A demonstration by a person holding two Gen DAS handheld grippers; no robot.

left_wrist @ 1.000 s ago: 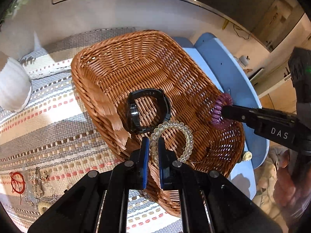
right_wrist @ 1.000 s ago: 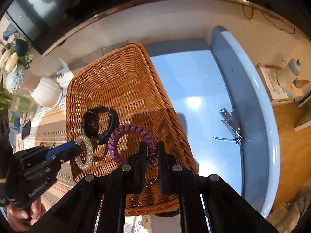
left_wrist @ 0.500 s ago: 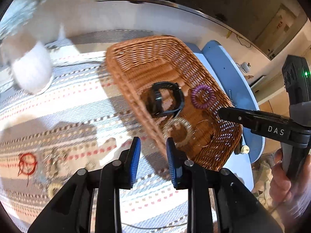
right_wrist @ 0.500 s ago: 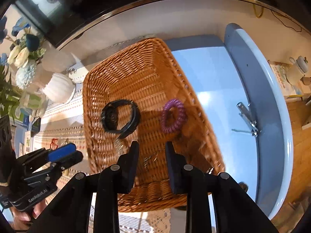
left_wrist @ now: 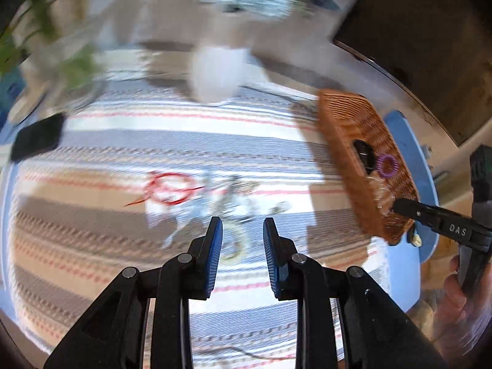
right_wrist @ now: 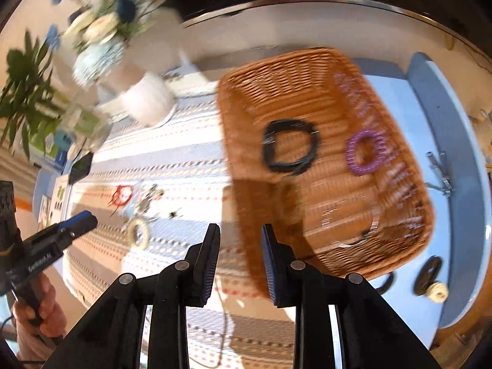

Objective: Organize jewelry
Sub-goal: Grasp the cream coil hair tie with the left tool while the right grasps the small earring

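A wicker basket holds a black watch, a purple coil bracelet and a clear beaded bracelet. The basket also shows at the right of the left wrist view. On the striped cloth lie a red cord bracelet, a blurred tangle of metal jewelry and a pale ring-shaped bracelet. My left gripper is open and empty above that jewelry. My right gripper is open and empty near the basket's front left corner.
A white ribbed vase with flowers stands at the back of the cloth. A dark flat object lies at the left. A green plant is at far left. A blue surface lies beyond the basket.
Both grippers have let go of their bracelets, which now lie in the basket, and have opened. The left gripper has swung left over the loose jewelry; the right has pulled back.
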